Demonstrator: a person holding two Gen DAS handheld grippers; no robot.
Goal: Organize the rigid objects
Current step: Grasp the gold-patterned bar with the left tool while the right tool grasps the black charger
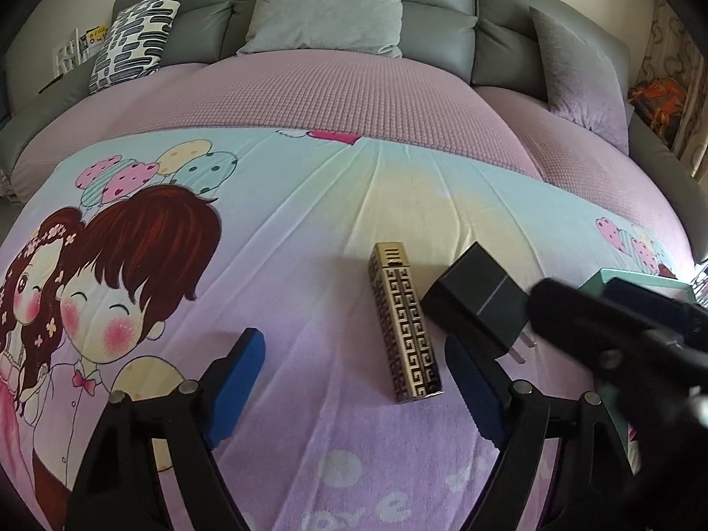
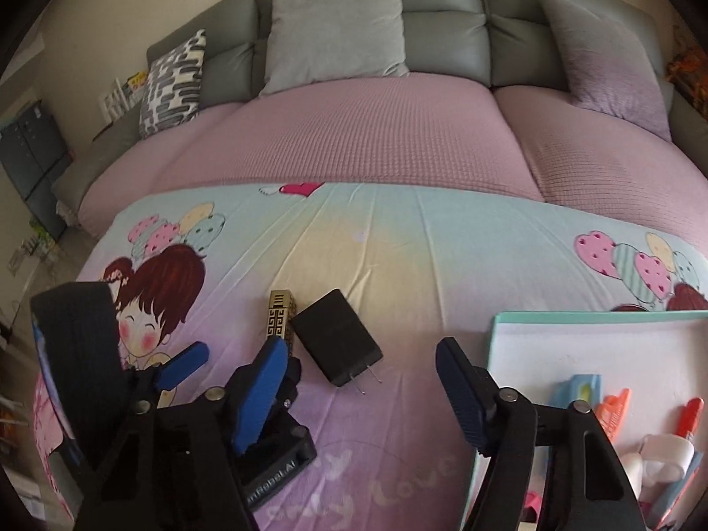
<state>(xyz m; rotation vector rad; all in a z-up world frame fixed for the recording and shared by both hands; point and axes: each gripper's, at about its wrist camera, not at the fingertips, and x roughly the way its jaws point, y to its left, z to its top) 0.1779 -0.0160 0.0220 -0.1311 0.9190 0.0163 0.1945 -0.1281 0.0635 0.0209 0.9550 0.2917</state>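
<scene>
A gold patterned lighter (image 1: pixel 405 325) lies on the cartoon bedsheet between the fingers of my open left gripper (image 1: pixel 354 367). A black plug charger (image 1: pixel 480 305) lies just right of it, prongs toward me. In the right wrist view the lighter (image 2: pixel 279 318) and the charger (image 2: pixel 336 340) lie ahead between the fingers of my open, empty right gripper (image 2: pixel 360 376). The left gripper (image 2: pixel 186 367) shows at the left there, open around the lighter. A white tray with a teal rim (image 2: pixel 575 340) at the right holds several small items.
The tray's corner (image 1: pixel 641 285) shows behind the right gripper's body (image 1: pixel 619 332). Grey and patterned pillows (image 2: pixel 340 26) and a grey headboard stand at the far end of the bed. A pink blanket (image 2: pixel 376 132) covers the far half.
</scene>
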